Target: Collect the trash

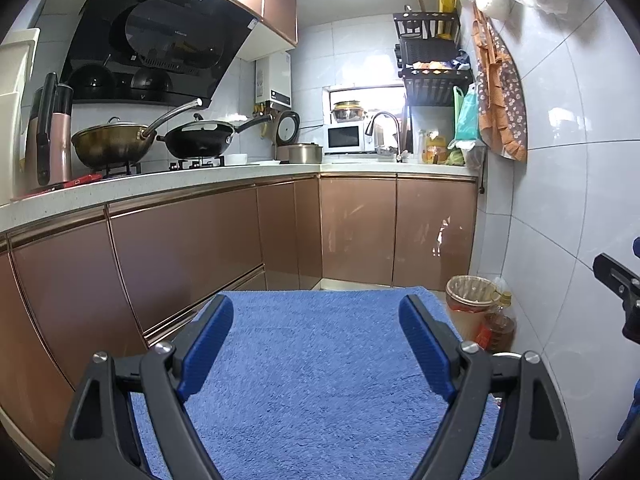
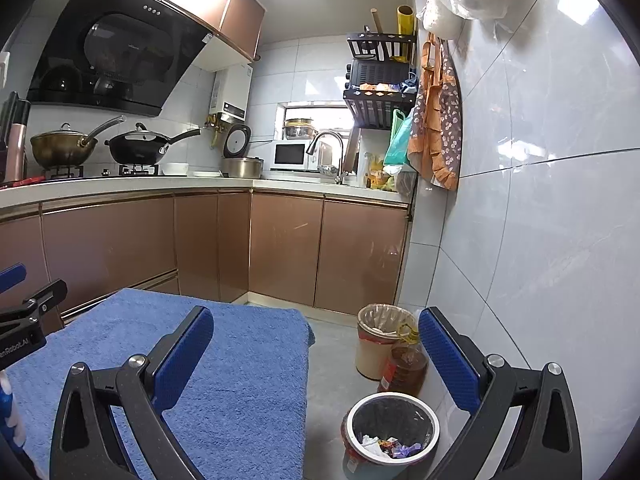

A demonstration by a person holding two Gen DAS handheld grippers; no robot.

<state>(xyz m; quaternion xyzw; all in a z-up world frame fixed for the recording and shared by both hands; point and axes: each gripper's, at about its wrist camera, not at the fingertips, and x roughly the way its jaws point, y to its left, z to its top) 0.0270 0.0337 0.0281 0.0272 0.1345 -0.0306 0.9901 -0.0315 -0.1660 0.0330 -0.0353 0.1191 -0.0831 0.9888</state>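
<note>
Left wrist view: the left tool (image 1: 316,344) gapes wide and empty over the blue towel (image 1: 320,380). Right wrist view: the right tool (image 2: 316,354) is wide too; the bin (image 2: 392,428) with wrappers (image 2: 394,446) sits on the floor between its fingers, beside the towel.

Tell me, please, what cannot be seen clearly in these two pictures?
- Near bin, right wrist view: wrappers inside too small to identify; absent from left view.
- Far bin: contents hidden by its liner.
- Oil bottle: label unreadable.
- Blue towel: near edge hidden behind left claw.
</note>
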